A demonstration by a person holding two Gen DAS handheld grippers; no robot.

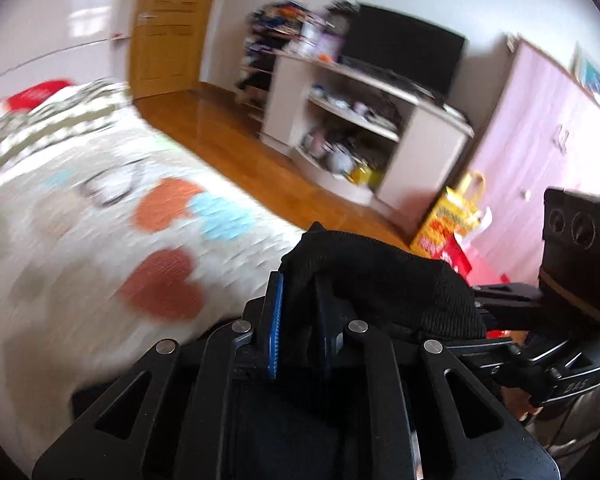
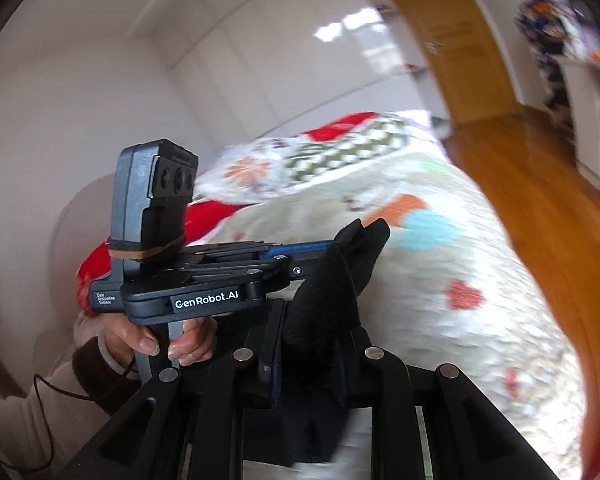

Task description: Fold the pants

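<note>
Pants clamped in both grippers

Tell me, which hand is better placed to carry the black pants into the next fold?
Neither clearly. The left hand-held gripper and the right hand-held gripper are each shut on the black pants, side by side above the bed. The fold probably needs both together.

Black pants, seemingly heart-patterned bedspread
</note>
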